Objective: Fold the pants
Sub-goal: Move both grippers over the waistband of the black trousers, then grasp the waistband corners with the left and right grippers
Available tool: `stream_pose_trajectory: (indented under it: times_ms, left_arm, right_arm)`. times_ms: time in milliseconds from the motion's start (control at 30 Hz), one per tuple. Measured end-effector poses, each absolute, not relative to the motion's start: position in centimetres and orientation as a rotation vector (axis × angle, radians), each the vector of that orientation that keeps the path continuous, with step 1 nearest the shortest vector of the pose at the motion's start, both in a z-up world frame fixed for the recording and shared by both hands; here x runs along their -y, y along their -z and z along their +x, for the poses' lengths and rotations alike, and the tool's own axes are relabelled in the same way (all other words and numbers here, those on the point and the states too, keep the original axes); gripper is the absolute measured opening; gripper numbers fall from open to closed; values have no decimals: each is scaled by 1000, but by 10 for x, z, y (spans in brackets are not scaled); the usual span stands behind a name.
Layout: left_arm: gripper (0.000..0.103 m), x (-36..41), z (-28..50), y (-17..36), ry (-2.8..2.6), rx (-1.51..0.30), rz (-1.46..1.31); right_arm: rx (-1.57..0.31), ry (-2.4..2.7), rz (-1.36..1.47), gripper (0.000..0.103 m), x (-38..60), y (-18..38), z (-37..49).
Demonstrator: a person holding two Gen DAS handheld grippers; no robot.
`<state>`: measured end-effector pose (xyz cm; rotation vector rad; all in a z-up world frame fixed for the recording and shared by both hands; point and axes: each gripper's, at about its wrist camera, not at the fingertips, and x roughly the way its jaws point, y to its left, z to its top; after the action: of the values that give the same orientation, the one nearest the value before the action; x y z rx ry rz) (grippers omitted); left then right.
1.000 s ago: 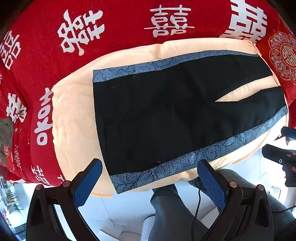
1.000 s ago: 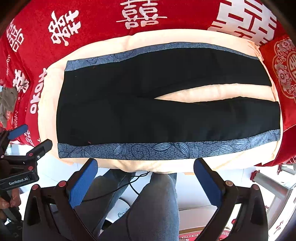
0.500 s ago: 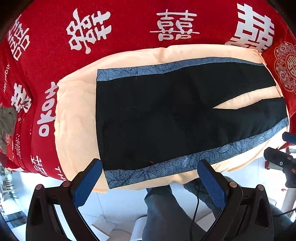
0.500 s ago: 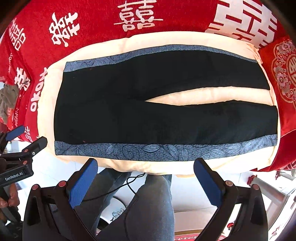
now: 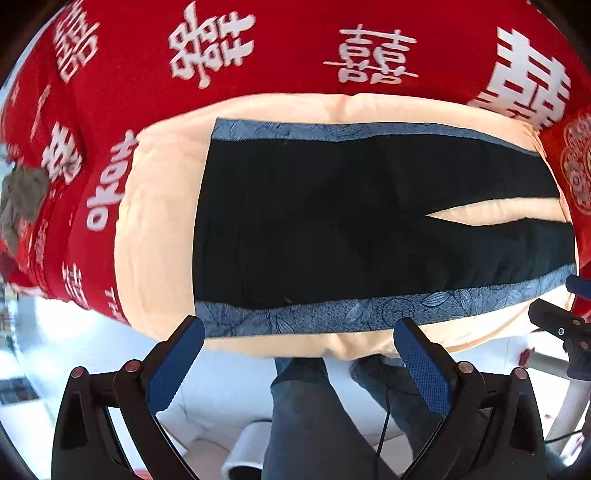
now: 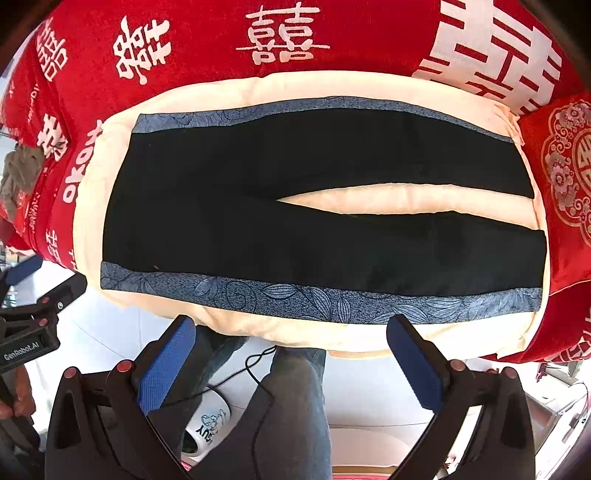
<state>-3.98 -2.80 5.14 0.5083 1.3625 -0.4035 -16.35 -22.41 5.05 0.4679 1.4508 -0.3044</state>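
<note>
Both tongs gape wide and empty, left gripper and right gripper hovering off the near edge of a cream cushion where black pants lie flat ahead, red bedspread beyond, the person's jeans-clad legs below.

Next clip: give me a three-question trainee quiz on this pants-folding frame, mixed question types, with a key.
1. True or false: the pants are already folded in half.
2. Multiple choice: the pants lie directly on A) the red cover, B) the cream cushion, C) the floor.
3. Fill in: both the left hand-held gripper and the right hand-held gripper are ____ and hold nothing.

Key:
1. False; they lie spread flat, legs apart, with a patterned blue stripe along each outer edge.
2. B
3. open
</note>
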Motion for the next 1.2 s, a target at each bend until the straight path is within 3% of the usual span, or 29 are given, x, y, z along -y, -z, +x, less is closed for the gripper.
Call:
stream_pose_trajectory:
  times_ms: [500,1200]
  left_arm:
    - [103,0,-22,-26,402,-1398,481]
    - [103,-15,-3,64,430,-1428,428]
  right_arm:
    - [-1451,367,455,103,206,-37,-150]
    - [-1523,409,489,103,186,61,-144]
